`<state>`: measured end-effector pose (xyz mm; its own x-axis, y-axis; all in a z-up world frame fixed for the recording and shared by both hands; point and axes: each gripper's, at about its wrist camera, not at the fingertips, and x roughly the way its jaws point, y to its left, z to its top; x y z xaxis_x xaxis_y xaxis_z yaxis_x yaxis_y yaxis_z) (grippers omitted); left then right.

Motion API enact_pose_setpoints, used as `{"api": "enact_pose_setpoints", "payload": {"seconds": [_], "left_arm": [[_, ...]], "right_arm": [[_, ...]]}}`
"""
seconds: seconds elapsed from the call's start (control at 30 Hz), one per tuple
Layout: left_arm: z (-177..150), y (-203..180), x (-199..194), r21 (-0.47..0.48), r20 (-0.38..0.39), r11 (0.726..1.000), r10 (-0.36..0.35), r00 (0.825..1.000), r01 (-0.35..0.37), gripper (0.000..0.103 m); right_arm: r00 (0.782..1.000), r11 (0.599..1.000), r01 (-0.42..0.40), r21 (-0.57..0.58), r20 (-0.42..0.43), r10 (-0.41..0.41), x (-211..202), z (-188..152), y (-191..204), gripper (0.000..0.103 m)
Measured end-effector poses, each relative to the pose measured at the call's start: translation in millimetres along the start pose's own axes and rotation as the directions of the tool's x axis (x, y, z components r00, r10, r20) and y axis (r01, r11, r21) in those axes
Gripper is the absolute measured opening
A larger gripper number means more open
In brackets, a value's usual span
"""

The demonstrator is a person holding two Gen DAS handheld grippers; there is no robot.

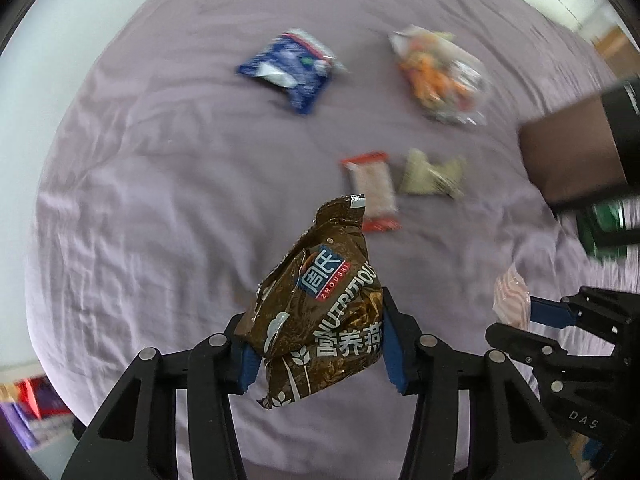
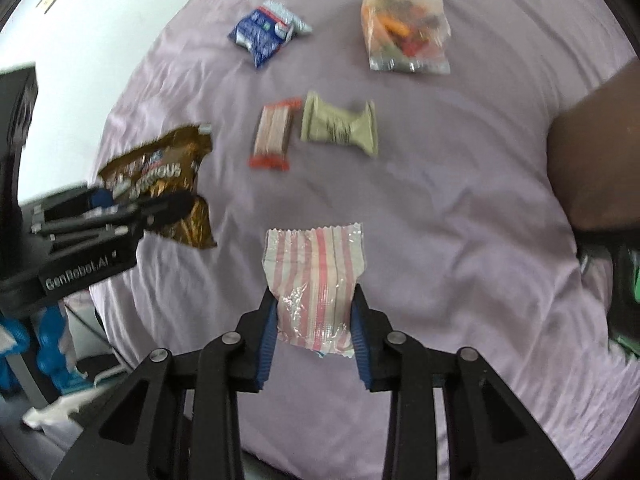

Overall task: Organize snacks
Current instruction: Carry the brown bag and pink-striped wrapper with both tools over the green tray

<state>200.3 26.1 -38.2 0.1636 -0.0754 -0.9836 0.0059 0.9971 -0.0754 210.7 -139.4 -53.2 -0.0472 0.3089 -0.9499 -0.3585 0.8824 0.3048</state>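
Lying on purple sheet (image 2: 460, 208): blue pack (image 2: 266, 32), clear bag (image 2: 404, 32), red-end bar (image 2: 274, 136), green pack (image 2: 340, 126), all well apart from your tools. Brown bag (image 1: 320, 320) sat between left gripper (image 1: 320, 354) pads, squeezed tight. Striped pack (image 2: 316, 292) sat pinched in right gripper (image 2: 314, 336), off sheet.

Lilac sheet (image 2: 440, 220) with four snack packets (image 2: 339, 128)
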Motion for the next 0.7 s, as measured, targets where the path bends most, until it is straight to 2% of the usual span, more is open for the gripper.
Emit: {"api": "enact_pose_setpoints", "payload": {"seconds": [0.17, 0.3, 0.47, 0.7], "left_arm": [[-13, -49, 0, 0.14, -0.028, 0.99, -0.022, 0.999, 0.026, 0.044], [-16, -99, 0, 0.278, -0.057, 0.958, -0.052, 0.997, 0.066, 0.044], [-33, -164, -2, 0.468, -0.099, 0.876, -0.081, 0.992, 0.119, 0.044], [-63, -243, -2, 0.65, -0.161, 0.741, -0.087, 0.983, 0.171, 0.044]], "right_arm": [[1.0, 0.998, 0.016, 0.053, -0.02, -0.015, -9, -35, -29, 0.025], [0.999, 0.987, 0.039, 0.154, -0.011, -0.038, -22, -64, -64, 0.025], [0.998, 0.955, 0.052, 0.292, 0.03, -0.064, -48, -107, -115, 0.025], [0.99, 0.888, 0.068, 0.454, 0.079, -0.117, -81, -163, -179, 0.025]]}}
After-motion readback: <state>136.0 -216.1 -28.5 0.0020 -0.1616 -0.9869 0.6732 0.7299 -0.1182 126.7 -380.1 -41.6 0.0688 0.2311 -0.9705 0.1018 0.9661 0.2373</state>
